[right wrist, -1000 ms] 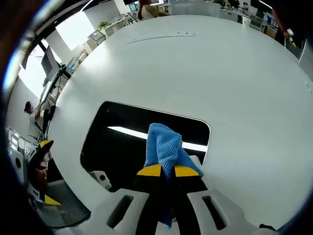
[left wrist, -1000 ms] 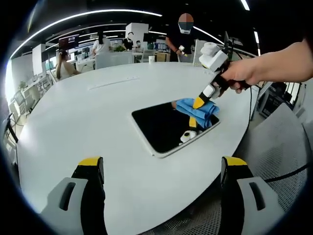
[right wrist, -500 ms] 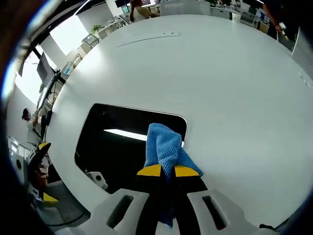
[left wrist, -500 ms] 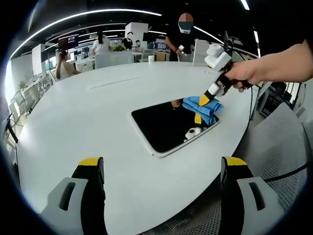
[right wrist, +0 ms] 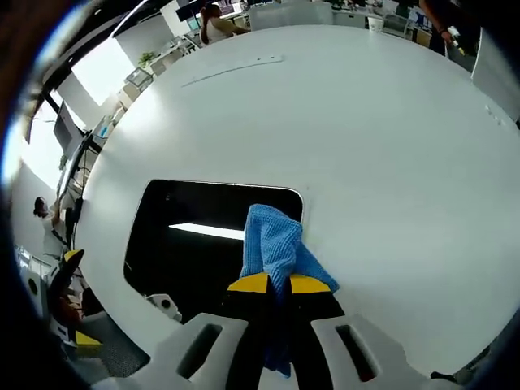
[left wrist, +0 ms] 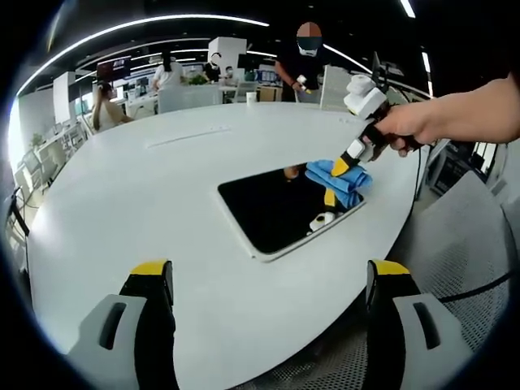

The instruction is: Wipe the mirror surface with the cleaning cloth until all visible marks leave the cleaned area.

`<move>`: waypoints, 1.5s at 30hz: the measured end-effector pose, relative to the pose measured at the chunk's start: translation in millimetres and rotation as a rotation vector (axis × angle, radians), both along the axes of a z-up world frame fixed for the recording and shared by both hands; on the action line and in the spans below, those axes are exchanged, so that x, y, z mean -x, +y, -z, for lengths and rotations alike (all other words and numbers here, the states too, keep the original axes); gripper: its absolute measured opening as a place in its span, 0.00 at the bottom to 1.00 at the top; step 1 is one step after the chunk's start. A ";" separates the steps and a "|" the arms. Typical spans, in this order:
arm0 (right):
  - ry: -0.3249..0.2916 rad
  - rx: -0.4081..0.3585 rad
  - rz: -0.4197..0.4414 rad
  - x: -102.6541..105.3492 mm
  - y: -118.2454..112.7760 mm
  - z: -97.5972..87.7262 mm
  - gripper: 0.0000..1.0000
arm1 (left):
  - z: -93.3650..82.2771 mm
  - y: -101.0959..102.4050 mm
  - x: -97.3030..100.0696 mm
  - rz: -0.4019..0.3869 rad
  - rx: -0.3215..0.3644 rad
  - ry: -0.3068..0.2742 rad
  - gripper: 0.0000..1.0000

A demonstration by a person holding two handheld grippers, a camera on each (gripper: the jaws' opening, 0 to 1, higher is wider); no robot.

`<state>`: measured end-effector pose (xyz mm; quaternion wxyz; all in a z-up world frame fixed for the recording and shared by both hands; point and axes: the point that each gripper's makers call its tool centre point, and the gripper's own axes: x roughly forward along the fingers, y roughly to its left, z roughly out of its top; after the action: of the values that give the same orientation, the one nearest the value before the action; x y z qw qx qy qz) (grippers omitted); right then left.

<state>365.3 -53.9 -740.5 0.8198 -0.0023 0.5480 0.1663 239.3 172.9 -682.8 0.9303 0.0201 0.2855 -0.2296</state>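
Note:
A rectangular mirror (left wrist: 276,210) with a pale frame lies flat on the white table (left wrist: 146,187), its glass dark with reflections. The blue cleaning cloth (left wrist: 340,177) rests on the mirror's far right corner, pinched by my right gripper (left wrist: 343,162), which a hand holds from the right. In the right gripper view the cloth (right wrist: 273,244) bunches between the yellow-tipped jaws of my right gripper (right wrist: 279,283), over the mirror (right wrist: 195,244) edge. My left gripper (left wrist: 268,280) hangs open near the table's front edge, well short of the mirror.
The round white table (right wrist: 366,146) stretches wide around the mirror. A grey mesh chair (left wrist: 463,244) stands at the right. Several people and desks (left wrist: 171,77) fill the office behind the table's far edge.
My right gripper has slid the cloth toward the mirror's far right corner, away from the centre of the glass. The left gripper has stayed still.

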 end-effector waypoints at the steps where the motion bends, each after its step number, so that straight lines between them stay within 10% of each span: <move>1: -0.005 0.004 -0.004 1.3 -0.2 0.2 0.01 | -0.1 0.4 -0.1 -0.002 0.000 -0.001 0.97; 45: -0.054 0.020 0.084 42.8 -0.9 -0.7 0.01 | 3.4 -5.7 0.8 0.018 -0.012 0.007 0.95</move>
<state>322.4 -54.8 -739.8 0.8404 0.0082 0.5270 0.1260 238.5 167.2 -686.3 0.9270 0.0272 0.2899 -0.2363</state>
